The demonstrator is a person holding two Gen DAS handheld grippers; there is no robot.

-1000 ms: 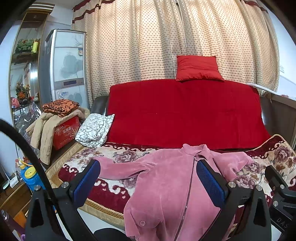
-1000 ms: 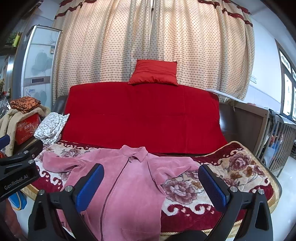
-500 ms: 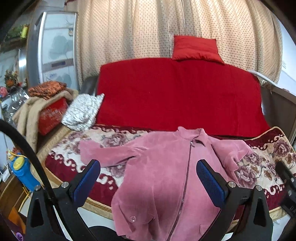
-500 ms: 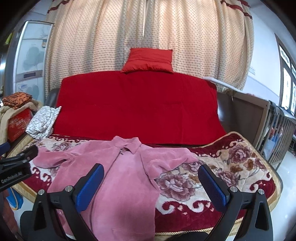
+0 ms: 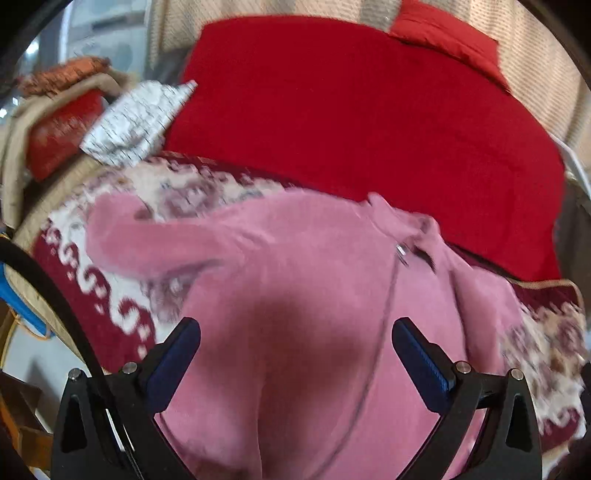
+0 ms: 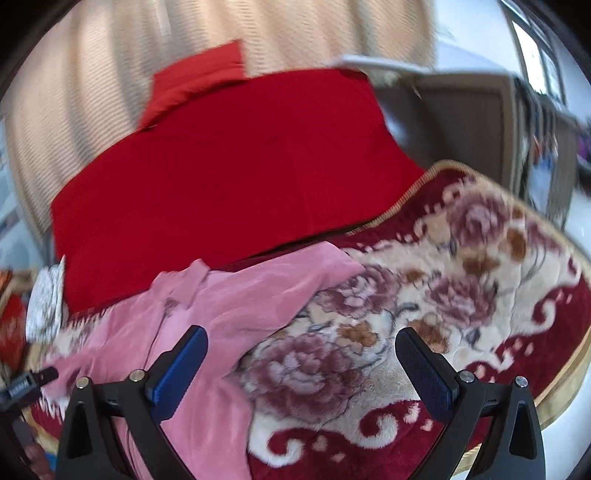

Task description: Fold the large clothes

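**Pink jacket spread on the sofa, both grippers released above it**

A pink zip-front jacket [image 5: 295, 295] lies flat on the floral blanket [image 6: 424, 295] that covers the seat of a sofa. Its collar [image 5: 399, 218] points toward the red-draped backrest [image 5: 351, 110], and a zipper [image 5: 384, 306] runs down its front. In the left wrist view one sleeve [image 5: 147, 236] stretches out to the left across the blanket; in the right wrist view the other sleeve [image 6: 280, 280] lies folded over toward the blanket's flower pattern.

The left hand-held gripper [image 5: 295, 350] hangs over the body of the jacket, its blue-padded fingers [image 5: 173, 358] spread wide with nothing between them. The right hand-held gripper [image 6: 301, 363] is likewise released, fingers wide apart; it sits over the jacket's right edge, one finger [image 6: 177, 369] above pink cloth and the other above bare blanket. Whether either gripper touches the fabric cannot be told.

A red cushion [image 5: 443, 33] rests on top of the backrest, in front of a dotted beige curtain [image 6: 184, 44]. At the sofa's left end lie a black-and-white patterned cloth [image 5: 133, 122] and a red box [image 5: 62, 136] draped with a tan garment. Both views are blurred.
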